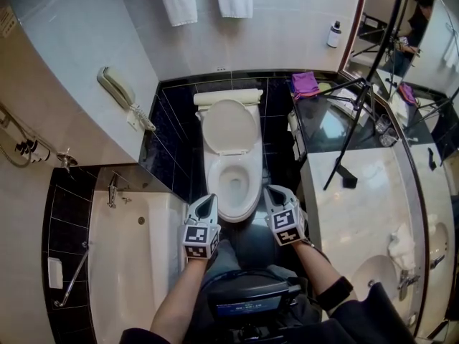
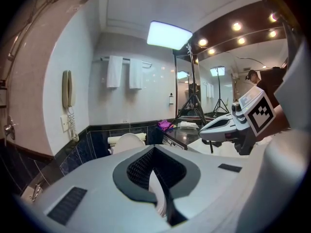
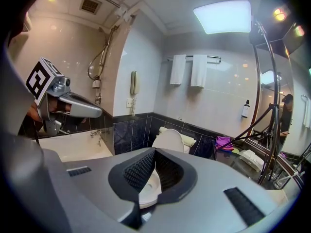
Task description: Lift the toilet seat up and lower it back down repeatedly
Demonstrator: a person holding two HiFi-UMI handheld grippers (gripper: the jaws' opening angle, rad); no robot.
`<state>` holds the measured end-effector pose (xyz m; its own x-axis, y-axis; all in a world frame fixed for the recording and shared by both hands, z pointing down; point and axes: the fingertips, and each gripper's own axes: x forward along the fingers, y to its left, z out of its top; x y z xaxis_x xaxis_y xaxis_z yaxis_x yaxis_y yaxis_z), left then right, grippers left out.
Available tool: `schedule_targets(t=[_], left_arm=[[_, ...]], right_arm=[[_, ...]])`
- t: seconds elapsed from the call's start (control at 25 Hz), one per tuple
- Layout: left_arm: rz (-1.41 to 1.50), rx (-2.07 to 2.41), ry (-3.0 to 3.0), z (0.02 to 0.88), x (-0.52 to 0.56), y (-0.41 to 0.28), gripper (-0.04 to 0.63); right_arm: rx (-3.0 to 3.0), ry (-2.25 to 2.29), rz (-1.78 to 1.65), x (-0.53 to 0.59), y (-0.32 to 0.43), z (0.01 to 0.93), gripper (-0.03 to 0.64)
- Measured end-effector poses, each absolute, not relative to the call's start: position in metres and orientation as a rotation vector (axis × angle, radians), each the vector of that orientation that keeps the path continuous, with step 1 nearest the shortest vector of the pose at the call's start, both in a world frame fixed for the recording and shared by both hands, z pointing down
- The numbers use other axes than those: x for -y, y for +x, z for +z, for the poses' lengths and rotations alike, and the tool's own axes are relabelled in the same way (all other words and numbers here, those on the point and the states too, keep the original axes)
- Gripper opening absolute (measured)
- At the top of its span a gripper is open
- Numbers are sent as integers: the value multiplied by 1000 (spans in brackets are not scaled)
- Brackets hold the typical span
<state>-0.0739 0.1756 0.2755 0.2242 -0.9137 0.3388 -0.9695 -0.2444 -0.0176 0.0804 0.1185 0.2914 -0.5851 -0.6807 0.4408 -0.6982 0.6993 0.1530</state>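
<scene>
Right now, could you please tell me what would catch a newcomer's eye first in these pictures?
The white ceramic toilet sits at centre against dark tiles, its oval lid raised. The left gripper and right gripper, both shut and empty, hover either side of its front rim. A black tripod stands on the pale counter at right.

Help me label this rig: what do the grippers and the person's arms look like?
The left gripper and right gripper: pale grey tapered shells, black ribbed pads, each bearing a cube of black-and-white square markers. The forearms are unsleeved; a dark band circles the right one.
</scene>
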Motion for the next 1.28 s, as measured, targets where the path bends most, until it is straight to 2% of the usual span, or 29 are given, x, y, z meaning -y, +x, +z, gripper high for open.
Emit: schedule_targets(t=[0.52, 0.64, 0.96, 1.28], left_arm=[[475, 1756, 2315, 297, -149, -71, -10], [494, 1733, 2338, 306, -132, -71, -10], [557, 1635, 2381, 373, -86, -79, -10], [581, 1611, 2388, 477, -45, -94, -10]], right_arm=[[2400, 1081, 190, -96, 79, 331, 21], [2389, 1083, 338, -85, 77, 358, 100], [2245, 1136, 751, -54, 83, 493, 179], [2062, 1180, 1141, -41, 81, 660, 202]])
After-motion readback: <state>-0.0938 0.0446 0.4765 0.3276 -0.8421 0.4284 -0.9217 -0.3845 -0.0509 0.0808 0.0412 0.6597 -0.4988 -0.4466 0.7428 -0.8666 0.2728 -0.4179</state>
